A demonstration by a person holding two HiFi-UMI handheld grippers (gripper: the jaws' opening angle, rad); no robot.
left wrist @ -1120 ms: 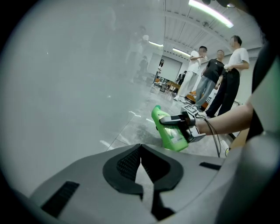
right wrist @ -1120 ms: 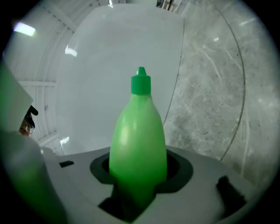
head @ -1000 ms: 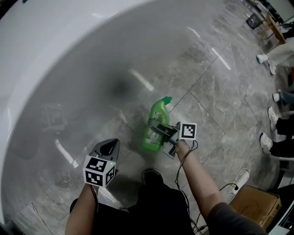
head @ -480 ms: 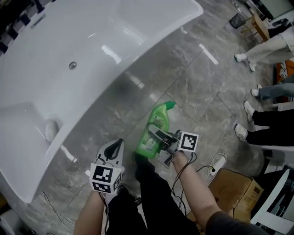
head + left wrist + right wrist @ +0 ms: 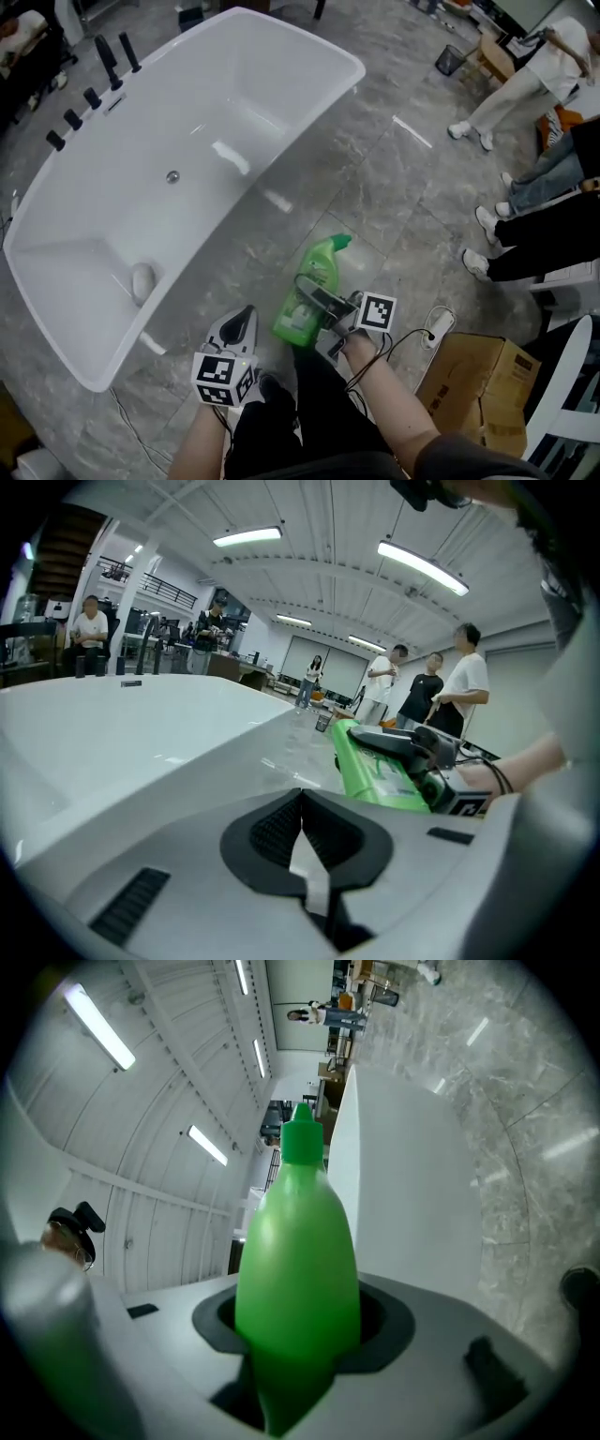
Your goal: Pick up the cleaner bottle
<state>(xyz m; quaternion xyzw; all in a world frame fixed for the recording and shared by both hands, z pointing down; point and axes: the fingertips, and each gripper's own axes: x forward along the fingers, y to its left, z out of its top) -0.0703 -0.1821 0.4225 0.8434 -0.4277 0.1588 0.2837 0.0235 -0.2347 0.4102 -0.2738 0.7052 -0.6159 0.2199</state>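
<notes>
Cleaner bottle: found clamped mid-body in right gripper fingers, held above floor beside bathtub. Noted long axis in line with those fingers, cap away. Saw left gripper fingers shut, empty, near bottle's base.

Grey left gripper, right gripper, black-padded jaws; black-white marker cubes; black wrist cable; dark-grey sleeve.

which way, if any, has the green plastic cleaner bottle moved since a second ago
Yes, upward. In the head view the green plastic cleaner bottle, held in the right gripper, stays as large while the white bathtub has shrunk below it.
</notes>
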